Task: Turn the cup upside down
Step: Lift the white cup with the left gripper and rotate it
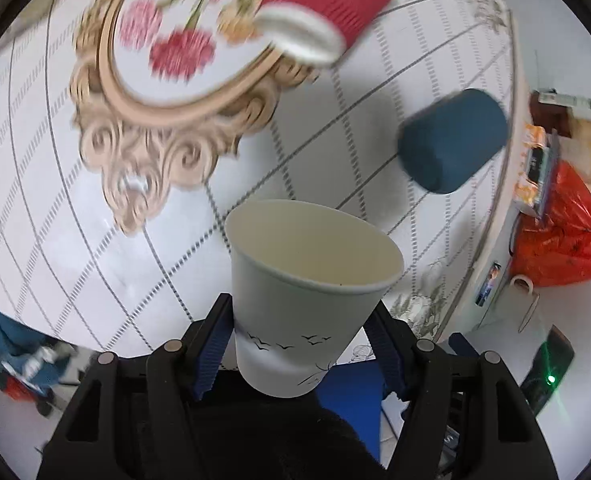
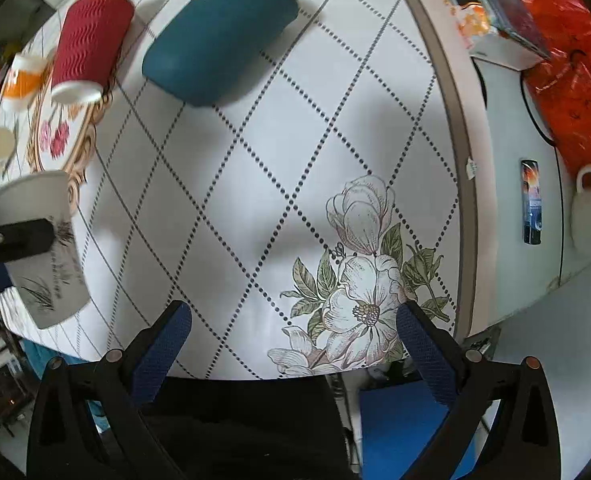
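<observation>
From the left wrist, the left gripper [image 1: 303, 354] pinches a white paper cup [image 1: 311, 292] above the table [image 1: 55, 240], mouth facing away; the flip seems underway. From the right wrist, the right gripper [image 2: 295, 344] hangs spread and empty. Next, the wrist must roll further, then lower the rim flat.

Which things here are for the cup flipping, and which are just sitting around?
For the job:
white paper cup
left gripper, shut on it

Just lying about:
red ribbed cup
blue cup
orange bag
right gripper, open, holding nothing
</observation>
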